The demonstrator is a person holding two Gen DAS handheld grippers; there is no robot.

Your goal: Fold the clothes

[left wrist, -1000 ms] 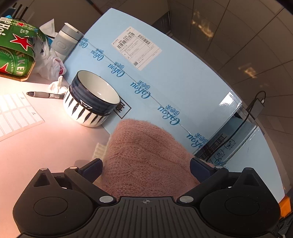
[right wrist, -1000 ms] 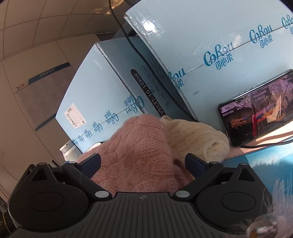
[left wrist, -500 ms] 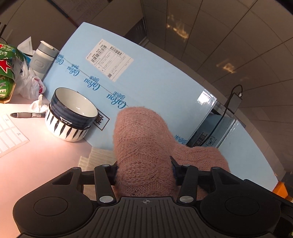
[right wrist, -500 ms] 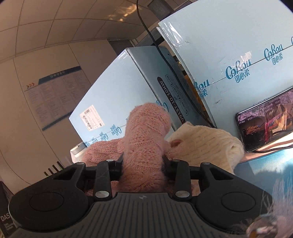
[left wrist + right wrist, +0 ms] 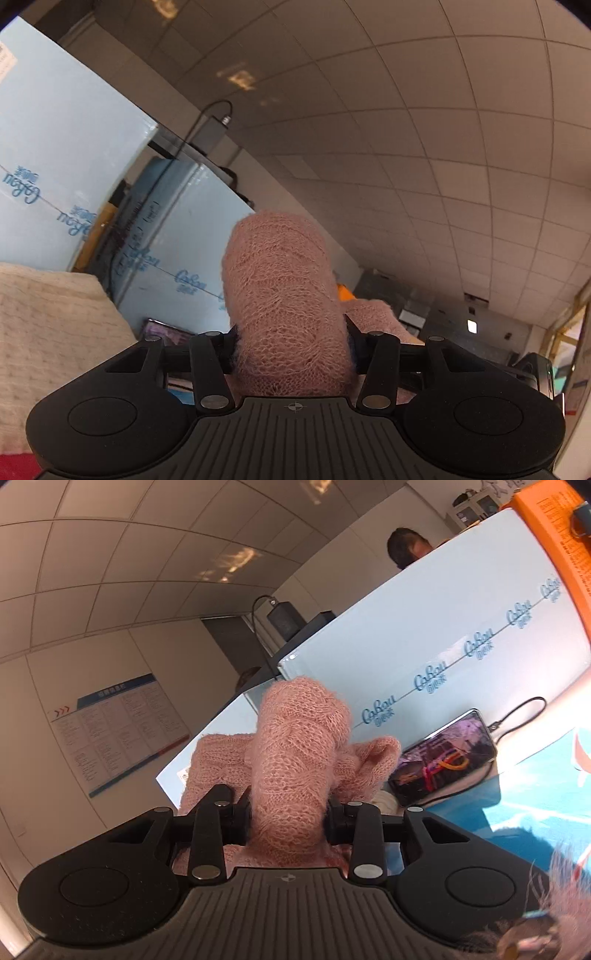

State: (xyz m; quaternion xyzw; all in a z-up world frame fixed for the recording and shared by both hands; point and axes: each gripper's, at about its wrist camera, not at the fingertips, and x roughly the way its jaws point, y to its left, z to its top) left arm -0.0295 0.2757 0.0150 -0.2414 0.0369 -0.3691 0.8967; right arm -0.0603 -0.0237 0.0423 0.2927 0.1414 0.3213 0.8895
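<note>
A fuzzy pink knitted sweater (image 5: pixel 280 295) bulges up in a thick bunch between the fingers of my left gripper (image 5: pixel 291 350), which is shut on it and lifted, pointing roughly level. In the right wrist view the same pink sweater (image 5: pixel 295 753) is squeezed into a tall roll by my right gripper (image 5: pixel 288 819), also shut on it; more of the knit hangs behind and to both sides. A cream knitted garment (image 5: pixel 48 332) lies at the lower left of the left wrist view. The gripper pads are buried in the wool.
Tall light-blue cartons (image 5: pixel 55 147) (image 5: pixel 443 646) stand close behind the clothes. A phone (image 5: pixel 443 760) with a lit screen leans against one carton, its cable trailing right. A black power adapter (image 5: pixel 282 616) sits on top. A person's head (image 5: pixel 406 550) shows beyond the cartons.
Both grippers went from open around the pink sweater to shut on it, then lifted it. The left view swung away from the bowl and table toward the ceiling; the right view shifted sideways.
</note>
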